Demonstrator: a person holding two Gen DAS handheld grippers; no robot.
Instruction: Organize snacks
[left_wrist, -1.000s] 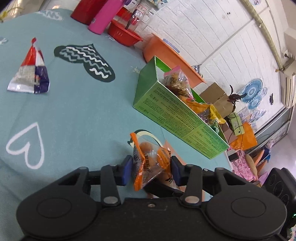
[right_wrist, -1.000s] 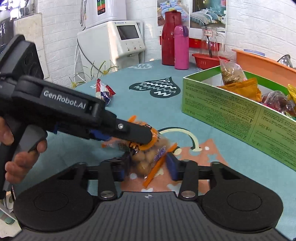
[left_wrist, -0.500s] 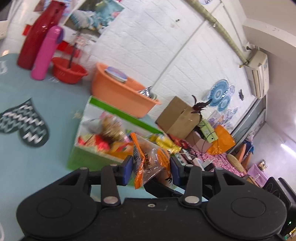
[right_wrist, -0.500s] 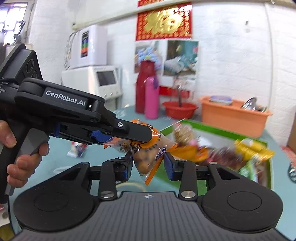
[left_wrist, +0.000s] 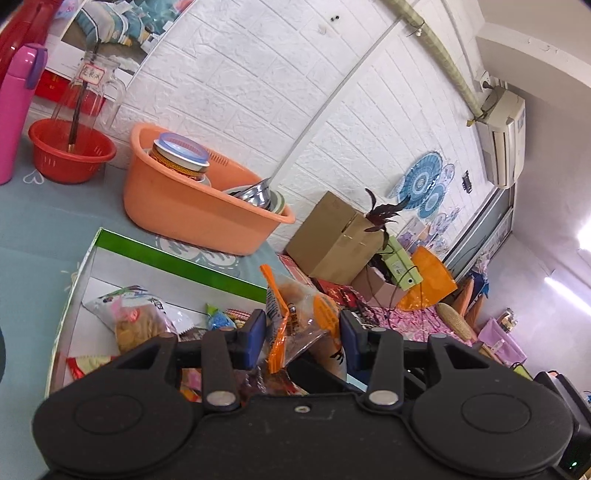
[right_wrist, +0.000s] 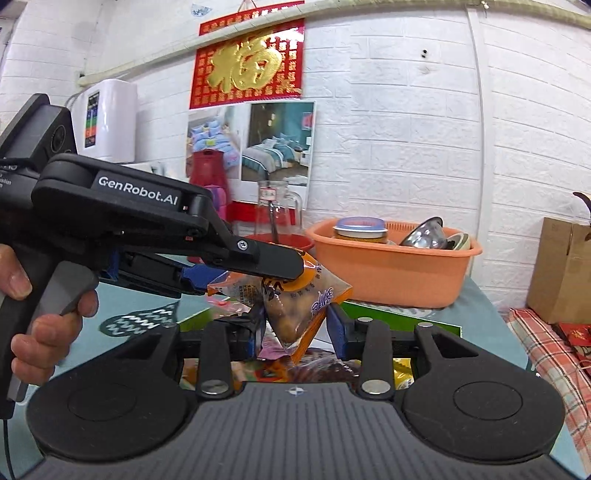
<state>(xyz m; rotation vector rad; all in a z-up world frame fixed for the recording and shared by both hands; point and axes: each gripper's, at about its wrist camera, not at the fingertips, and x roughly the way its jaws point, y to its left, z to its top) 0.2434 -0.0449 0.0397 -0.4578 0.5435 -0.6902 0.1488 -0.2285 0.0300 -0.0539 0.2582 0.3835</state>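
Observation:
An orange-and-clear snack bag (left_wrist: 299, 317) is pinched between the fingers of my left gripper (left_wrist: 303, 332) and held in the air over the green snack box (left_wrist: 159, 258). The same bag (right_wrist: 295, 306) hangs between the fingers of my right gripper (right_wrist: 295, 328), which looks closed on its lower part. The left gripper's body (right_wrist: 147, 218) reaches in from the left and clamps the bag's top. The box holds several snack packets, such as a clear bag of biscuits (left_wrist: 136, 317).
An orange basin (left_wrist: 192, 206) with a tin and steel bowls stands behind the box. A red basket (left_wrist: 70, 151) and a pink bottle (left_wrist: 14, 110) stand at the far left. A cardboard box (left_wrist: 332, 240) and clutter lie beyond the table's right edge.
Both grippers have lifted the snack bag off the teal tablecloth and carried it up and over the green box. The views now tilt up toward the wall.

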